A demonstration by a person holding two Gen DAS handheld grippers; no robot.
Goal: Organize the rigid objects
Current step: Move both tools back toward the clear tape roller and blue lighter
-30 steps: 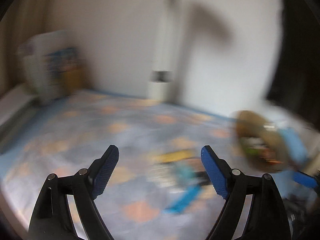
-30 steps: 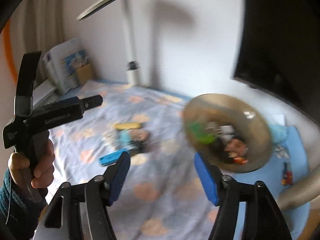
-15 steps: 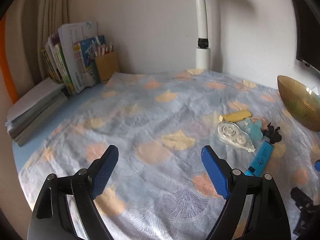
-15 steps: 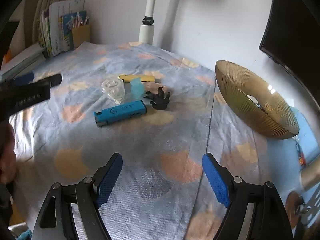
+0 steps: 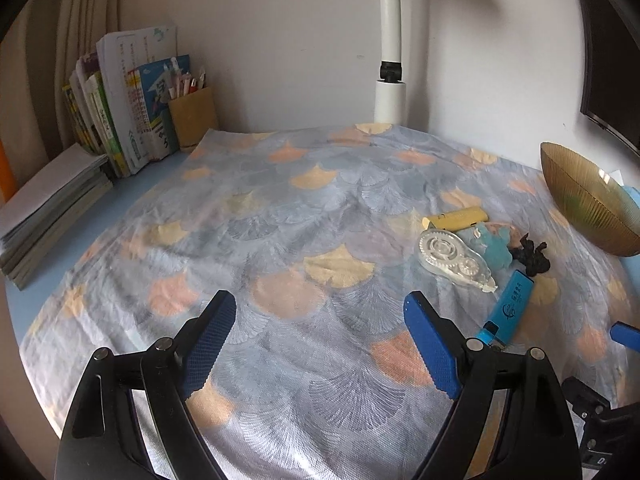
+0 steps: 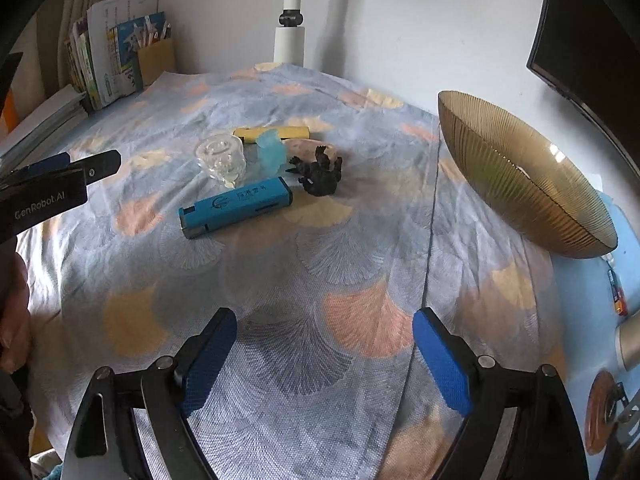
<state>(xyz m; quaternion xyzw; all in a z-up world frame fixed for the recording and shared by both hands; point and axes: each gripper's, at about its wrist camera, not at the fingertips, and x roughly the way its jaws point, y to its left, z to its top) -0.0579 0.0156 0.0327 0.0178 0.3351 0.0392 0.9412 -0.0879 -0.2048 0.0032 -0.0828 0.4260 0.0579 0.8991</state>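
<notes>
Right gripper jaws wide apart, nothing between them, only patterned cloth below; they have just been opening further. Left gripper also gapes wide, empty, over bare cloth.

The small rigid items sit in a loose cluster ahead of the right gripper and a bit to its left; seen from the left gripper they are ahead and off to its right. Nearest the right gripper: blue lighter-shaped block, lying flat, long side across the view. Just beyond it: black figurine, clear correction-tape dispenser, pale blue translucent piece, yellow bar furthest back. Items are close together, some touching. Ribbed amber bowl sits well off to the right gripper's right, tilted, looks empty from here, probably the destination.

Handling, as a guess: all light, hard plastic. Blue block is smooth and likely slippery, so pinch across its narrow width at mid-length. Dispenser is rounded and glossy; take it across the flat faces. Figurine is knobbly, so it grips easily at the body. The bowl looks like glass, so drop items in low. The cloth is soft and may bunch under the fingertips.
</notes>
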